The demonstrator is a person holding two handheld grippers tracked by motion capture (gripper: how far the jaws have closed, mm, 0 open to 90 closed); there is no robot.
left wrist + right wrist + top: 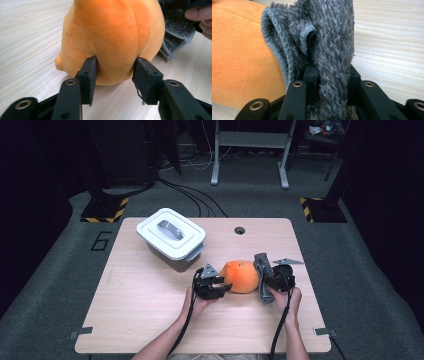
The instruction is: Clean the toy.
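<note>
Jaws of right gripper (pixel 329 72) pinch grey cloth (pixel 329 37), seemingly lengthwise upright.

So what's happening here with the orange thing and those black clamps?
A person at a wooden table holds a two-jaw clamp tool in each hand. The left gripper has its jaws on either side of an orange plush toy lying on the table, touching its sides. The right gripper is shut on a fuzzy grey cloth that rests against the toy, apparently to wipe it. A white lidded box sits farther back, untouched.
</note>
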